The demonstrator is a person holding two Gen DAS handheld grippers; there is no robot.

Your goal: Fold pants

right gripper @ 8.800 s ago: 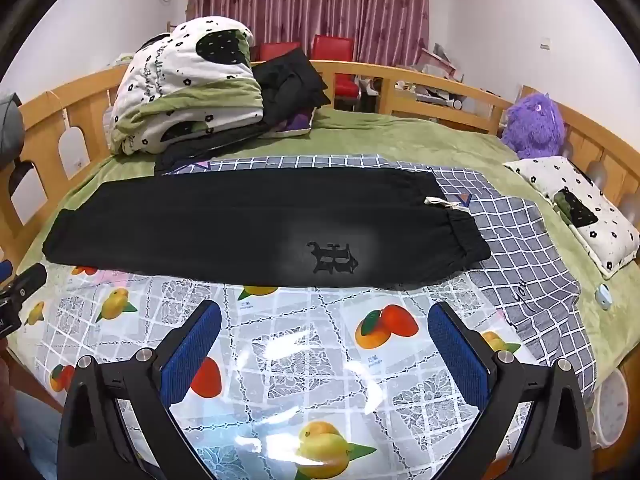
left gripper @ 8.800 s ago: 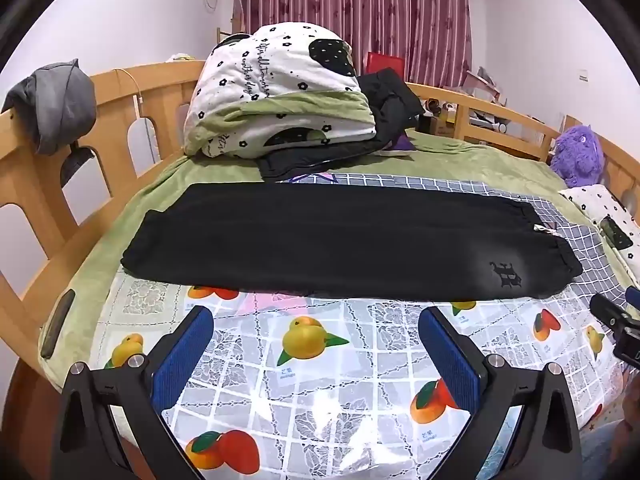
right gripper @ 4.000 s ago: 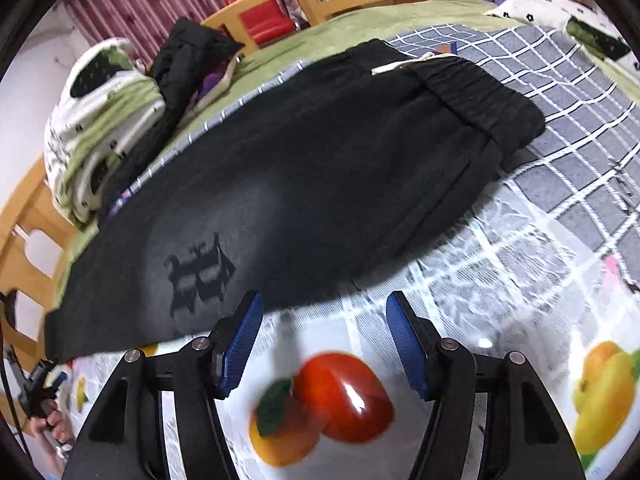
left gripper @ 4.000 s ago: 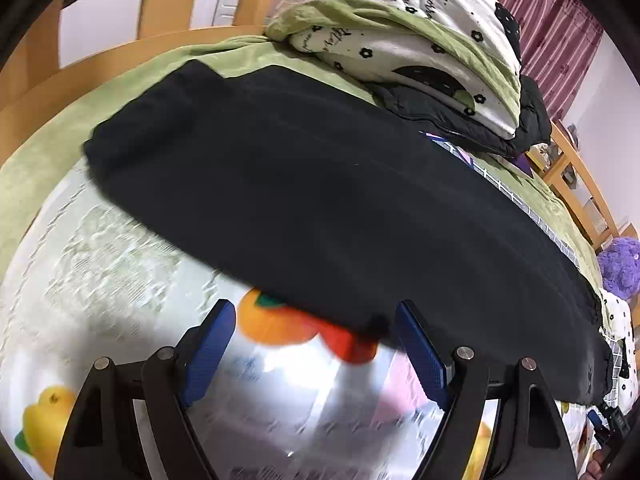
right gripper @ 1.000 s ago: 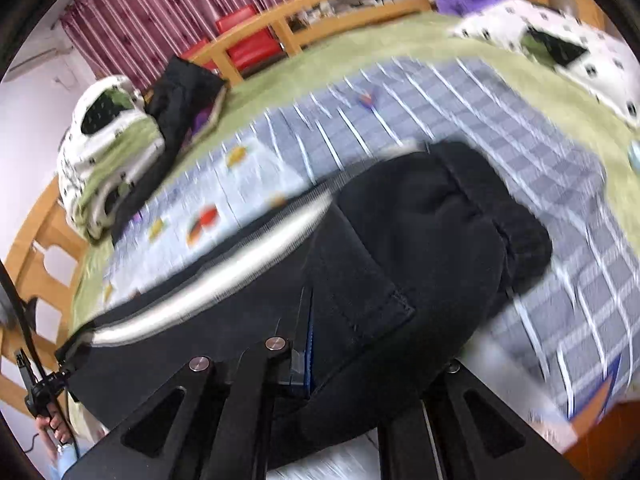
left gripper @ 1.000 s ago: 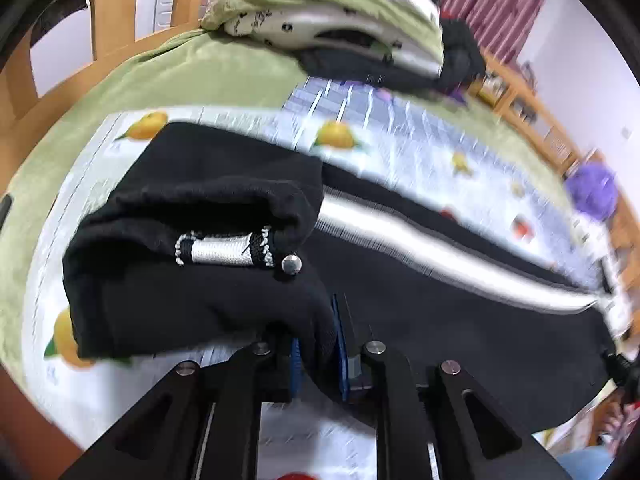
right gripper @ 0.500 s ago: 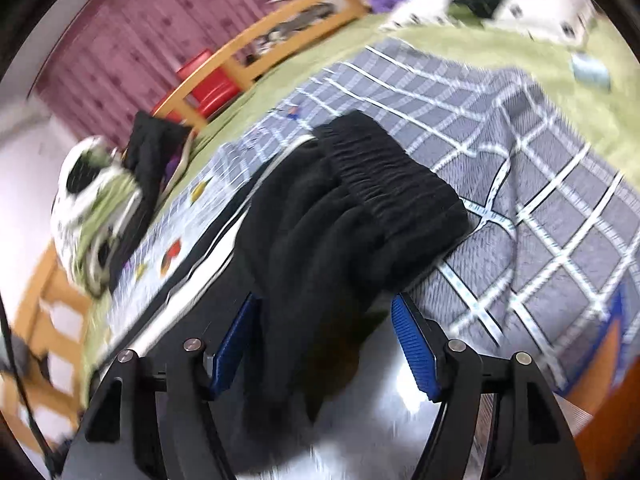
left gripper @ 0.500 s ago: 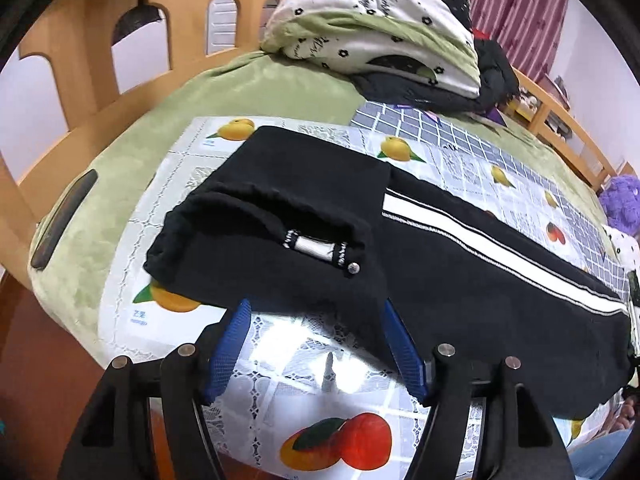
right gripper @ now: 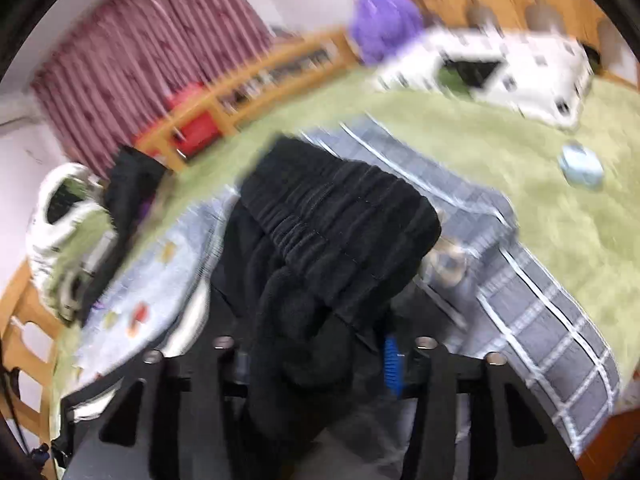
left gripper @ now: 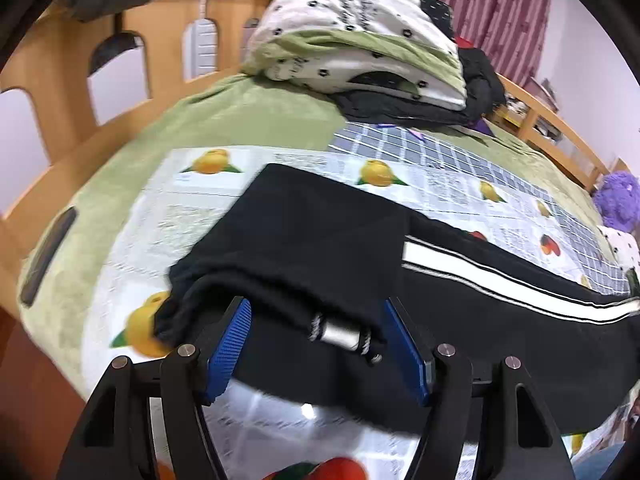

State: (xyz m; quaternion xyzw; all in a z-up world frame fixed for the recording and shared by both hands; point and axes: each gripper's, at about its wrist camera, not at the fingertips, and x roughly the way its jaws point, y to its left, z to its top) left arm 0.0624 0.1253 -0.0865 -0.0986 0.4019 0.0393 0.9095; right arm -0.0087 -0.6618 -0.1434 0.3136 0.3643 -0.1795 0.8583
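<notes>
Black pants [left gripper: 320,248] with a white side stripe [left gripper: 480,272] lie along the near edge of the bed on a fruit-print cloth. Their cuff end with a drawstring toggle [left gripper: 340,332] sits between the blue pads of my left gripper [left gripper: 318,344], which is open around it. In the blurred right wrist view the elastic waistband [right gripper: 340,220] is bunched up and lifted. My right gripper [right gripper: 320,364] has its fingers close around that bunch; one blue pad [right gripper: 392,364] shows, the other is hidden by cloth.
A folded spotted quilt [left gripper: 352,32] and dark clothes [left gripper: 476,80] are stacked at the back. Wooden bed rails [left gripper: 120,64] ring the bed. A purple plush toy [left gripper: 616,200] and a spotted pillow [right gripper: 500,68] lie to the right. The bed's front edge is just below the grippers.
My left gripper has moved in low over the cuff, which now lies between its pads. My right gripper has narrowed around the bunched waistband and the view has swung fast.
</notes>
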